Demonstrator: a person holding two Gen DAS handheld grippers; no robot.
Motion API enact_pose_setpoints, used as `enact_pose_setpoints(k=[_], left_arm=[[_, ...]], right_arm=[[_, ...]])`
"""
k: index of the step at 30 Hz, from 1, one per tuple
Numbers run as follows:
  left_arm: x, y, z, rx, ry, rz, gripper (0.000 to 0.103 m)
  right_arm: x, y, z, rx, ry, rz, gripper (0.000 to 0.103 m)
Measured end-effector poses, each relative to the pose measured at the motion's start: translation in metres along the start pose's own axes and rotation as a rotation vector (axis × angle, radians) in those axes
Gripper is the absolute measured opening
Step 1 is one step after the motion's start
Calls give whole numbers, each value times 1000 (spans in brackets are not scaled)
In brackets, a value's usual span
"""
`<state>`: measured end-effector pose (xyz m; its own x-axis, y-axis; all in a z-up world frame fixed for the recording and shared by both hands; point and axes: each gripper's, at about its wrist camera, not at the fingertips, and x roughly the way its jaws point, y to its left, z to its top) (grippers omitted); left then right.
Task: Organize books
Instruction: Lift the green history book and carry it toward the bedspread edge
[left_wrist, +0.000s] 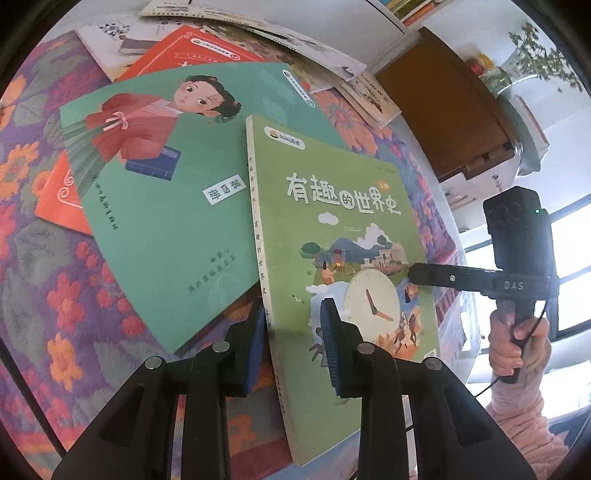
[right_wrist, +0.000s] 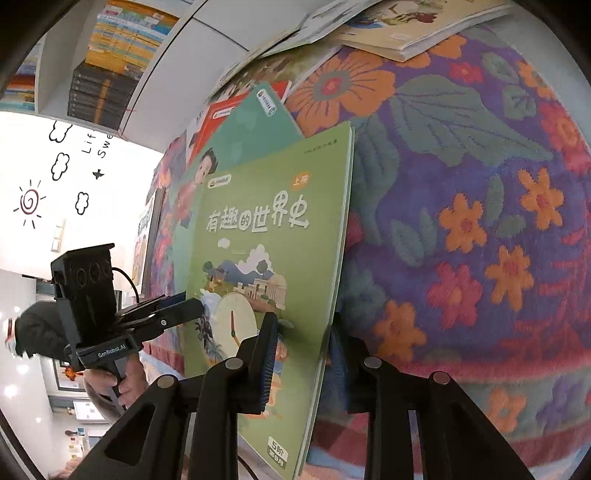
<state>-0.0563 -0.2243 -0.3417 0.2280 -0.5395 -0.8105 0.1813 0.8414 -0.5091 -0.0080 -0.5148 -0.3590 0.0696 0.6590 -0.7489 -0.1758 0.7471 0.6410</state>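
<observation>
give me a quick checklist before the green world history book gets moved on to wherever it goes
1. Left gripper straddles the spine edge of the green book, pads either side: ok.
2. Right gripper straddles the opposite open edge, one pad on the cover, one behind: ok.
3. Pads fully tight on the book: cannot tell.
4. Book lifted off the teal girl-cover book: ok, it is tilted up on edge above it.
5. Pages kept closed at the open edge: ok.
6. Free slot for it on the shelf: cannot tell, only packed book stacks show.
</observation>
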Motion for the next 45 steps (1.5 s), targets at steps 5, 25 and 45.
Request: enact_pose_setpoints(k=[5, 25, 45], left_arm=[[-7, 0, -1, 4, -8, 7, 25], [-97, 13, 8, 16, -186, 5, 25], [-209, 125, 22, -134, -396, 130, 25]], right_arm=[[2, 5, -12, 7, 11, 3, 28], [-10, 82, -5, -123, -13, 34, 27], [79, 221, 61, -295, 38, 136, 27]])
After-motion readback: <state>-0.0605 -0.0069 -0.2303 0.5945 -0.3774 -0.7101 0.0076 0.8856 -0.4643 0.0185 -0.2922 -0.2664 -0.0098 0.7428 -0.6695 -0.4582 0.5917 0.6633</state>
